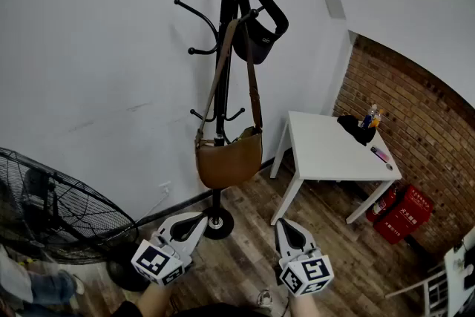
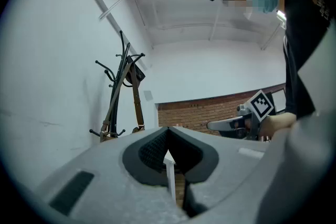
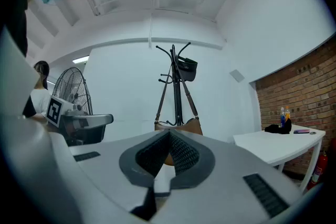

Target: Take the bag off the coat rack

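Head view: we see the coat rack (image 1: 226, 48) standing against the far white wall, left of centre. The brown bag (image 1: 228, 159) hangs low on it by a long strap that runs up to a hook near the top. A black bag (image 1: 260, 33) hangs higher, on the rack's right side. Both grippers sit near us at the bottom edge, pointing toward the rack's base. The left gripper (image 1: 199, 220) and right gripper (image 1: 285, 226) are well apart from the brown bag and touch nothing. A white table (image 1: 326, 156) stands to the right by the brick wall (image 1: 415, 115), w/ a dark item and bottles at its far end. A fan (image 1: 52, 204) is at near left.

Left gripper view: jaws are pressed together w/ nothing between them. The rack stands far left, and only the brown bag's strap shows above the gripper body. The right gripper is off to the right.

Right gripper view: jaws are closed too, and empty. The brown bag is straight ahead, just above the jaw tips and far off, under the rack. The fan and left gripper are at left, the table at right.
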Motion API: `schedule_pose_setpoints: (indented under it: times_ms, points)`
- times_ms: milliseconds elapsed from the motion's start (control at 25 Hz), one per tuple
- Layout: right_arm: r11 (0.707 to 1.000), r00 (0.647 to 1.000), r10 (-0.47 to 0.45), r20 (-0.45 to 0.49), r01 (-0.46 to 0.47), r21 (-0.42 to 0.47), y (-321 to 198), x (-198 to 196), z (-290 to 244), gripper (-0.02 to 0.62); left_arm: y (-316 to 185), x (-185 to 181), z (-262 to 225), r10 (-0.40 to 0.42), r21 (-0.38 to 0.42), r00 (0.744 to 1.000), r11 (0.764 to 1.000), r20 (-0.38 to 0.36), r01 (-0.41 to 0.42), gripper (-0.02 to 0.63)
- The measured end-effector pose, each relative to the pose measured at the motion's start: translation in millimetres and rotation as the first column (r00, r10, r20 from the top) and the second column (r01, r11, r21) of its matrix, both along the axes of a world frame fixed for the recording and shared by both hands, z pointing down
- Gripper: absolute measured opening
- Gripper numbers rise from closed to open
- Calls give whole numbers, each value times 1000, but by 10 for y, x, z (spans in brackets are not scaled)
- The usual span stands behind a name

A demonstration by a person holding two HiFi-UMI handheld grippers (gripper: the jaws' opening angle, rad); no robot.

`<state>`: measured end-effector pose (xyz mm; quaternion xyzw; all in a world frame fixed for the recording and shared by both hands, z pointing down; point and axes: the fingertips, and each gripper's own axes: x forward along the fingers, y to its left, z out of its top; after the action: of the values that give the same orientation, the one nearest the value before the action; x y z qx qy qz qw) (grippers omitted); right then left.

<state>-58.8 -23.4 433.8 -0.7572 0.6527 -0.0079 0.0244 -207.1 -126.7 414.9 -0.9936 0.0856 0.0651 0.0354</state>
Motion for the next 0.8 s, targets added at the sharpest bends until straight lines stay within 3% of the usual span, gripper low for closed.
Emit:
schedule_pose_setpoints:
  times_ms: [400, 600, 640, 680, 720, 800]
  points:
    - [998, 998, -56, 23, 56, -2, -41, 130, 18, -2, 21, 147, -13, -32, -5, 999, 999, -13, 32, 3]
    - [995, 995, -102, 22, 102, -2, -112, 278, 21, -2, -24, 290, -1, -101, -1, 995, 995, -9, 101, 11]
    - [995, 995, -101, 12, 101, -4, -121, 330, 13, 0, -33, 329, 5, -112, -10, 994, 994, -7, 112, 127]
    - [995, 995, -103, 4, 103, -4, -127, 387, 4, 65, -35, 370, 14, -125, -18, 992, 992, -3, 125, 223]
    - [994, 994, -107, 0, 107, -4, -130, 447, -2, 119, -29, 409, 25, -140, -21, 990, 990, 2, 140, 233]
    - [992, 992, -125, -5, 125, -6, -149, 563, -9, 167, -14, 483, 45, -172, -20, 985, 985, 9, 172, 233]
